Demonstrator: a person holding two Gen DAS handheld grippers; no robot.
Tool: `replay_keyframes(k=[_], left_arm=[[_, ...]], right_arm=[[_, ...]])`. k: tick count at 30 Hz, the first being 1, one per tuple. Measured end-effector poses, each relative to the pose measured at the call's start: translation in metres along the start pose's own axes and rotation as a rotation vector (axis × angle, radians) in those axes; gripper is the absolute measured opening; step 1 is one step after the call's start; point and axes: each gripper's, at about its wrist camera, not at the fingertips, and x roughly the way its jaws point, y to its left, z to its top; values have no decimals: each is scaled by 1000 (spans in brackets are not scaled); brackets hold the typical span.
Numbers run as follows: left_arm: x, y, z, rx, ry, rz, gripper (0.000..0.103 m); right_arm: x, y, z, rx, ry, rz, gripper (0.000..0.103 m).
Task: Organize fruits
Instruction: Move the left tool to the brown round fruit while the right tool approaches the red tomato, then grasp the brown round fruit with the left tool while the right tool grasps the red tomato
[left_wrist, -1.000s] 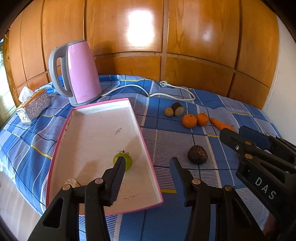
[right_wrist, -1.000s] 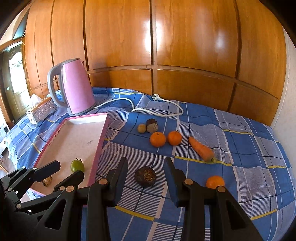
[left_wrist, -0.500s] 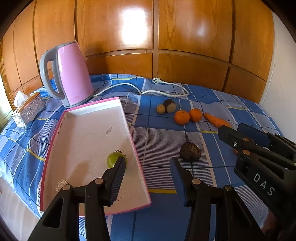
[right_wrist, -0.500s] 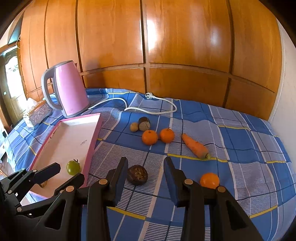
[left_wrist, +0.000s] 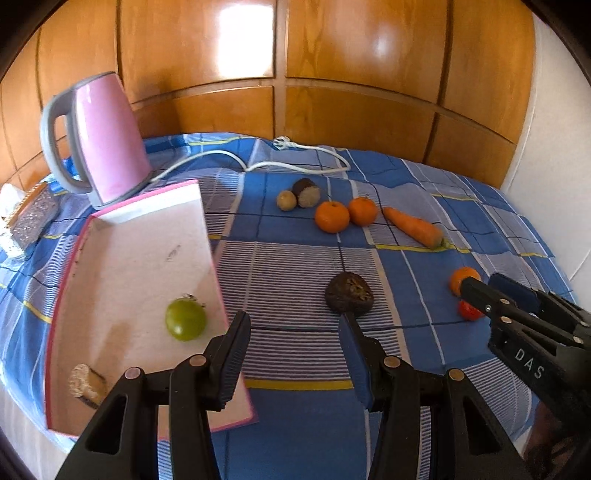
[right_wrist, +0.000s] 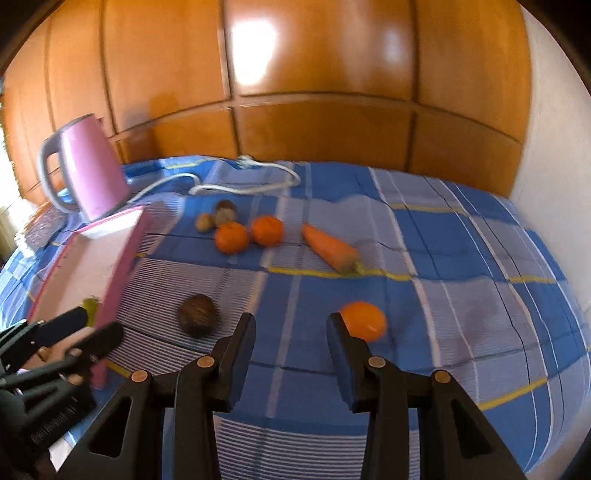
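Observation:
A pink-rimmed white tray (left_wrist: 122, 258) lies at the left of the blue checked cloth and holds a green fruit (left_wrist: 185, 319) and a cut piece (left_wrist: 85, 382). On the cloth sit a dark brown fruit (left_wrist: 349, 293), two oranges (left_wrist: 331, 216), a carrot (left_wrist: 413, 227), a kiwi (left_wrist: 286, 200) and a lone orange (right_wrist: 364, 321). My left gripper (left_wrist: 293, 321) is open and empty, its right fingertip just below the dark fruit. My right gripper (right_wrist: 291, 319) is open and empty, with the lone orange beside its right finger. A red fruit (left_wrist: 469, 312) is partly hidden behind the right gripper (left_wrist: 480, 284).
A pink kettle (left_wrist: 107, 136) stands behind the tray, its white cord (left_wrist: 295, 162) trailing across the back of the cloth. A tissue box (left_wrist: 33, 218) sits at the far left. Wooden panels close off the back and a white wall (left_wrist: 554, 147) the right.
Both grippers have shifted rightward and lower. The dark fruit now lies left of the right gripper's fingers and the lone orange is by its right finger. Jaws unchanged.

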Motion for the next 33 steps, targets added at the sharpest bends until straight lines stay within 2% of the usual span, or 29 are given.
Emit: replay_keyframes(k=[8,12,15,18,30,33], left_arm=[[22,-21,6,35,36,-38,50],[33,-30,8,49,53,-54,50],[40,-34,10,55,61,-55,51],[46,-34,11,51,68,-56,57],[69,-34,16,42,92,-61,58],[74,-36,16,45,97,-62,57]], right_arm=[[5,-47,-8,93,25,-39,41],[6,-61,-9,127,31,-38,47],[11,-63,-8,134,47,-38,47],[17,-62,-8,136,64,-29,47],[35,-52,-13,114,135,37,47],[40,-52,-15,112,146,39,38]])
